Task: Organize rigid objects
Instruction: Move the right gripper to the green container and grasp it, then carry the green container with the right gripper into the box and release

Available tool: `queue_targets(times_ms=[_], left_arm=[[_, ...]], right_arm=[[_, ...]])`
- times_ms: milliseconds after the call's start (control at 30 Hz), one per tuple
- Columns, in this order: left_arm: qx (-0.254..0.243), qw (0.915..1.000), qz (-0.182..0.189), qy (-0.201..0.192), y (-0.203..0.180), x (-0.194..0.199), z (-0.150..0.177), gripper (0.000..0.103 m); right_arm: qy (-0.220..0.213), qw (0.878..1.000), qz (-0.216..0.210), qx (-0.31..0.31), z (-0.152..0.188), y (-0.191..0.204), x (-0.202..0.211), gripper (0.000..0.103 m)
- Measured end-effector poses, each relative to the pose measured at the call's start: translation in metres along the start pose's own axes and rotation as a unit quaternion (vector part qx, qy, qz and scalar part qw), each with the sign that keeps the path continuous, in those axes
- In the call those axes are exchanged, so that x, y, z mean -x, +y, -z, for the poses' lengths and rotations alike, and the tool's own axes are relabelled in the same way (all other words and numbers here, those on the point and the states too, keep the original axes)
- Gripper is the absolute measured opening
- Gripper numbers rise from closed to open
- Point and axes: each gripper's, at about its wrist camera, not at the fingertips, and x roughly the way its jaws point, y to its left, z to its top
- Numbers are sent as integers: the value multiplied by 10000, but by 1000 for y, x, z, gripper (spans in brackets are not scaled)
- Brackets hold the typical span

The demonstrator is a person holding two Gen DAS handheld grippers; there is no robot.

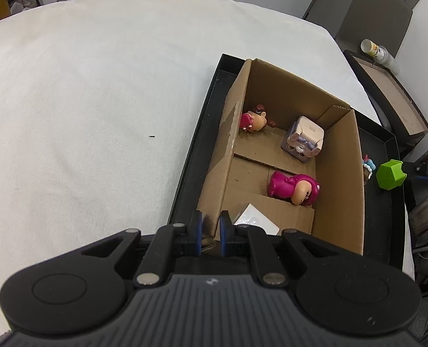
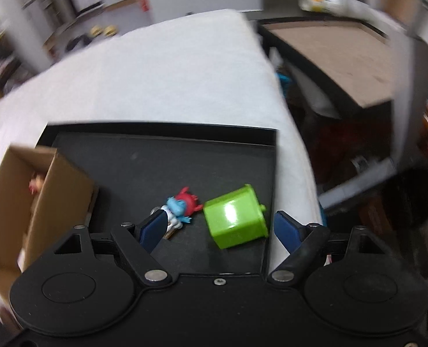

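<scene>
Where cardboard box [image 1: 341,173] wall rises, blue-red toy [image 1: 368,165] shows only partly.

Corrugated cardboard box [image 1: 341,173], matt brown, w/ a glossy tape strip. Green block [image 2: 235,217]: glossy plastic, bright glare spot. Pink figure [image 1: 292,186]: smooth shiny plastic. Black tray [image 2: 161,167]: matt, dusty. White tablecloth [image 1: 92,92]: soft, slightly rough fabric. Gripper pads [image 2: 284,228]: matt blue rubber-like.
</scene>
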Motion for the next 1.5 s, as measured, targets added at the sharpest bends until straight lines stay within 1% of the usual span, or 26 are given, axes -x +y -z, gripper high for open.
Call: queue_targets(times_ms=[100,200,367,467,500,533,567,600,667,867,1167,1300,1433,1500], left_arm=[[-7,10000,-15,7,-1,-1,0,11],[-6,10000,-22,12,-1,-1,0,11],[-10,10000,-29,14,-2,-2,0,11],[-18,10000,-31,12,-2,-2,1,11],[-17,10000,-30,11,-2,-2,0,11],[-21,10000,-32,10,-2,-2,0,11],[-21,10000,-35,9,-2,-2,0,11],[-28,10000,-42,8,-2,-3,0,11],[-54,10000,-68,2,-3,-3,1,11],[-145,9998,-111,-45,-6,-1,2,11],[-206,9996,-169,-125,-9,4,4,10],[-193,9996,-149,-173,-8,6,5,10],[-179,9995,-119,-222,-7,10,7,10],[-170,9995,-93,-249,-6,12,7,9]], right_arm=[[96,9988,20,471,-3,10,-7,82],[122,9967,74,793,-5,18,-12,87],[135,9945,176,1028,-11,21,-20,92],[118,9930,324,1131,-12,20,-28,91],[99,9927,349,1147,-11,20,-29,90],[92,9928,337,1144,-10,19,-30,84],[137,9933,282,1110,-9,18,-32,74],[207,9941,209,1040,-8,17,-34,68],[301,9947,175,972,-6,16,-36,49],[336,9940,64,1041,2,21,-27,48],[292,9942,159,1018,3,33,-2,48],[275,9932,251,1099,3,46,11,48],[169,9921,141,1237,4,61,27,48],[107,9903,165,1377,4,72,34,48]])
